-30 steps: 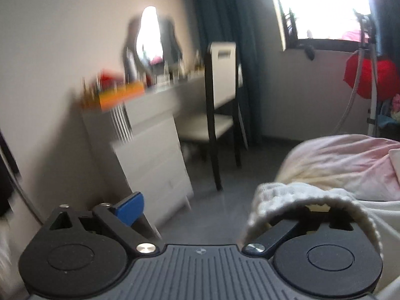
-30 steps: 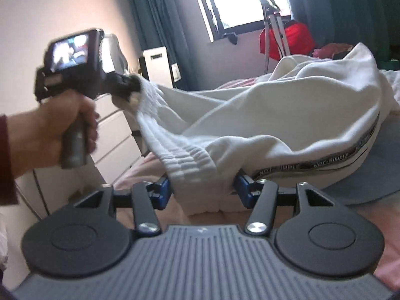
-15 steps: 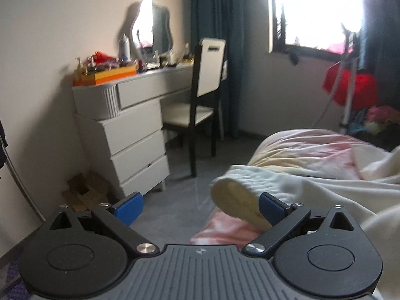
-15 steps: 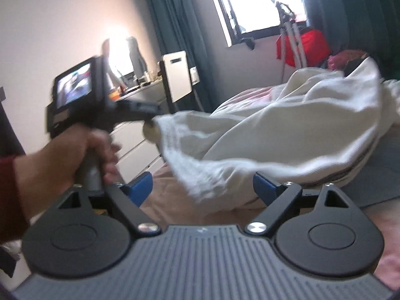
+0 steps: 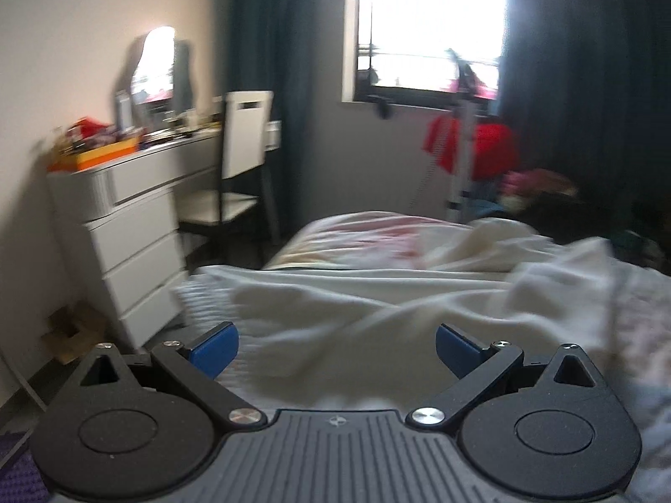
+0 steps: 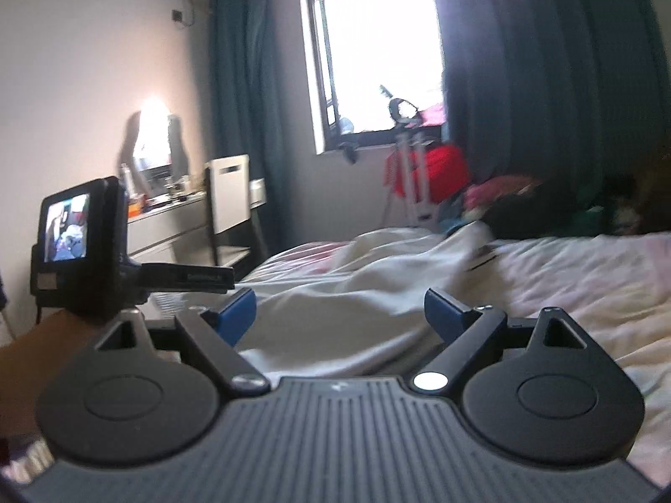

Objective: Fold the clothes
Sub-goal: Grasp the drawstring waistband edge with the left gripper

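Observation:
A white garment with a ribbed hem lies spread and rumpled on the bed. It also shows in the right wrist view. My left gripper is open and empty just above the garment's near edge. My right gripper is open and empty over the near edge too. The left gripper's body and screen show at the left of the right wrist view, held in a hand.
A white dresser with a mirror and clutter stands at the left wall, a chair beside it. A red item on a stand and a clothes pile sit under the window.
Both grippers have let go of the garment's ribbed hem and opened wide. The garment has dropped from being held up to lying on the bed.

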Demonstrator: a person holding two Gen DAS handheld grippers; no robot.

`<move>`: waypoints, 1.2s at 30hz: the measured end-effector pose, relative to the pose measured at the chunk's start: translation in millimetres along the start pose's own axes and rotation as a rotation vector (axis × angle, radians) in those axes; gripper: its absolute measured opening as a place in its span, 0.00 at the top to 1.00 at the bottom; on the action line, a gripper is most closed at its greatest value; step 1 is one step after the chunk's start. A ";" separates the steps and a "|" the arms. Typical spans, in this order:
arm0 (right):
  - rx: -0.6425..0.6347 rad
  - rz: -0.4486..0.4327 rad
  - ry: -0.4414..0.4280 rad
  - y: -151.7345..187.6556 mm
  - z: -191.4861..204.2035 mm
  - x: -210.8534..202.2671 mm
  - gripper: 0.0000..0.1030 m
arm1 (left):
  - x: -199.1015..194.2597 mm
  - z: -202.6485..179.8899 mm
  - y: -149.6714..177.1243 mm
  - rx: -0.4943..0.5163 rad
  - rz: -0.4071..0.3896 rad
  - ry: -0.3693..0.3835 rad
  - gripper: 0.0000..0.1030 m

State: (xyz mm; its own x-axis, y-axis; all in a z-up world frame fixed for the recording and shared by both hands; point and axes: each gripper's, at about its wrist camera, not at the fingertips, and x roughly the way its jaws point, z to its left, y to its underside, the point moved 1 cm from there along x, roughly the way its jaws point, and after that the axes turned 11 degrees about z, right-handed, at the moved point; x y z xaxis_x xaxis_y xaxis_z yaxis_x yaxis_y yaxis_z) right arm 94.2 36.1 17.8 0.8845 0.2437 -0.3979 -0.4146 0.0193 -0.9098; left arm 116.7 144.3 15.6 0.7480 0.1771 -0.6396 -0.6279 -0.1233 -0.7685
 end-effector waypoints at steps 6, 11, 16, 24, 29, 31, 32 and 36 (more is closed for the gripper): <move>0.015 -0.015 0.127 7.2 -77.6 -24.4 0.14 | 17.3 -103.3 -2.2 0.110 -0.008 0.067 0.02; 0.055 -0.019 0.215 22.1 -131.2 -12.7 0.14 | 54.1 -174.6 -7.6 0.214 -0.017 0.103 0.02; 0.112 -0.007 0.271 33.6 -162.5 28.6 0.14 | 104.5 -238.8 -23.8 0.288 -0.022 0.128 0.03; 0.289 0.058 0.263 46.2 -209.4 86.0 0.14 | 201.7 -328.1 -63.2 0.405 -0.004 0.107 0.12; 0.383 0.081 0.262 67.4 -234.1 109.5 0.14 | 255.4 -349.5 -78.6 0.404 0.054 0.070 0.43; 0.389 0.089 0.266 70.3 -236.3 115.8 0.14 | 260.3 -342.9 -78.5 0.398 0.071 0.125 0.73; 0.393 0.092 0.267 71.7 -237.3 118.9 0.14 | 257.3 -338.7 -77.3 0.399 0.070 0.160 0.81; 0.369 0.052 0.254 70.3 -232.5 119.6 0.14 | 216.8 -303.3 -68.7 0.393 0.047 0.299 0.96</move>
State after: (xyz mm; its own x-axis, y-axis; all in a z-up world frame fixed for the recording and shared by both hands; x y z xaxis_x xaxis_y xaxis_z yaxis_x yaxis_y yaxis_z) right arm 220.6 -158.9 -121.2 0.8658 0.0083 -0.5004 -0.4677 0.3694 -0.8030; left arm 387.2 -105.0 -76.0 0.7095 -0.1150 -0.6952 -0.6529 0.2638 -0.7100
